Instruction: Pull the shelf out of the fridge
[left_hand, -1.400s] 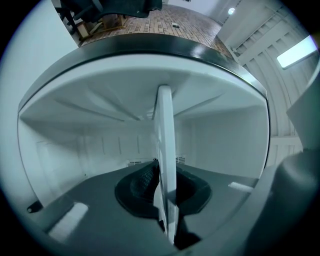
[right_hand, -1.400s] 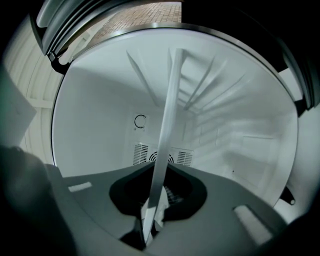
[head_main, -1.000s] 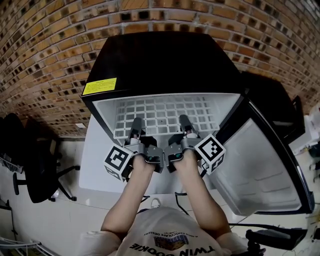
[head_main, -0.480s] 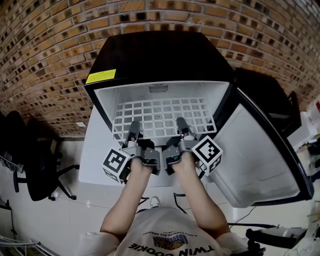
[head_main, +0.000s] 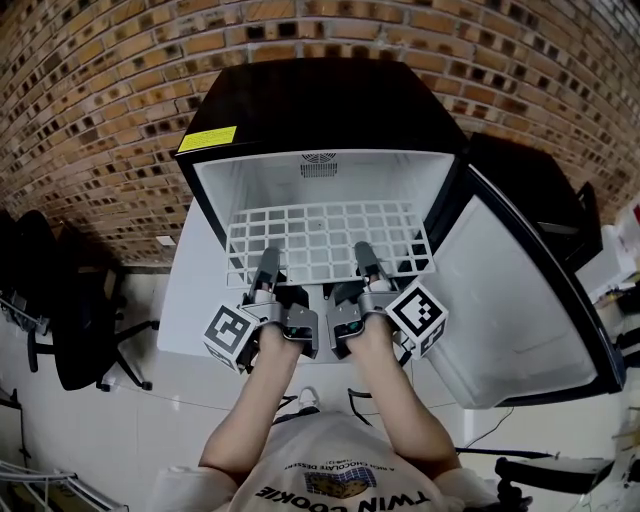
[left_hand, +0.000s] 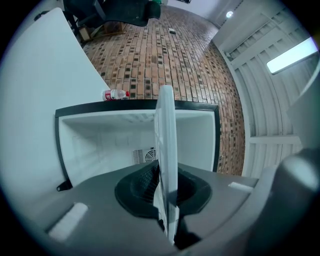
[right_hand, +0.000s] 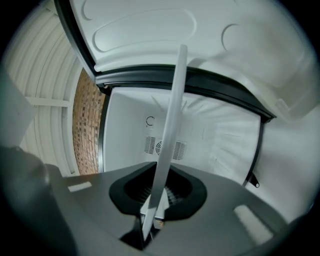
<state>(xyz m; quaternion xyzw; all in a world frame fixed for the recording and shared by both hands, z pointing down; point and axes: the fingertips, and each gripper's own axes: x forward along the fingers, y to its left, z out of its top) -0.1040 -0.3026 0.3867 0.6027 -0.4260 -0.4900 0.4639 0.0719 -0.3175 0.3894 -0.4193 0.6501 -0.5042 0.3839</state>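
Head view: the shelf (head_main: 325, 235) projects partway from the open fridge (head_main: 320, 110), with the left gripper (head_main: 268, 265) and right gripper (head_main: 365, 258) side by side at its front edge. Left gripper view: jaws clamped on the shelf edge (left_hand: 166, 140). Right gripper view: jaws likewise clamped on the shelf edge (right_hand: 170, 130).

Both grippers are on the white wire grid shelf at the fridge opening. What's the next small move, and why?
Probably pull both grippers straight back toward you, evenly and level. The left gripper and right gripper are each shut on the front edge of the white wire grid shelf. Its rear lies inside the black fridge, so an even pull should avoid skewing it.
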